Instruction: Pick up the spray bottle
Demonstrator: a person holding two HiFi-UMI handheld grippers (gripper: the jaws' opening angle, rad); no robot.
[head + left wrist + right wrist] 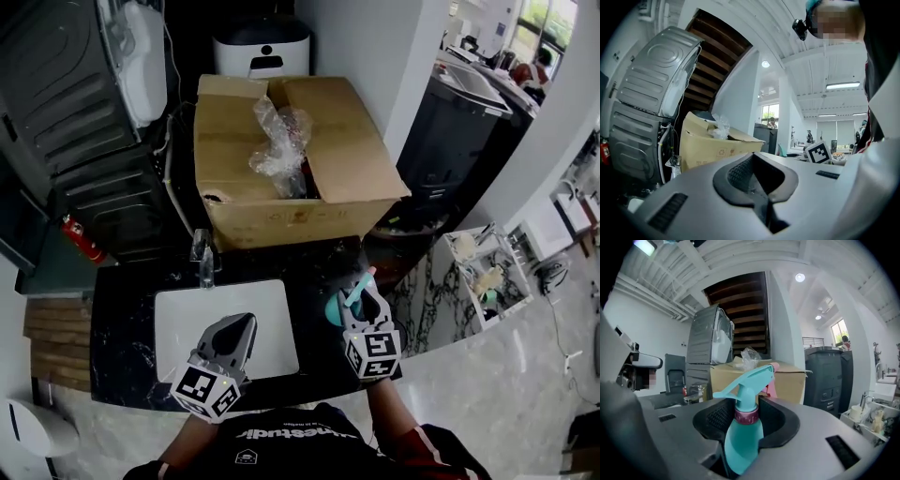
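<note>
Cardboard box (337,141) across counter (122,323) back — faucet (203,261) before it, sink (187,319) open

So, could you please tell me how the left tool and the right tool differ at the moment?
The right tool grips a teal spray bottle; the left tool holds nothing. The left tool's jaws are together; the right tool's stand apart around the bottle. The left tool is over the white sink, the right tool beside it. Both point toward the cardboard box.

Left gripper (246,323) jaws apparently together; right gripper (367,298) clamping spray bottle (740,441)
</note>
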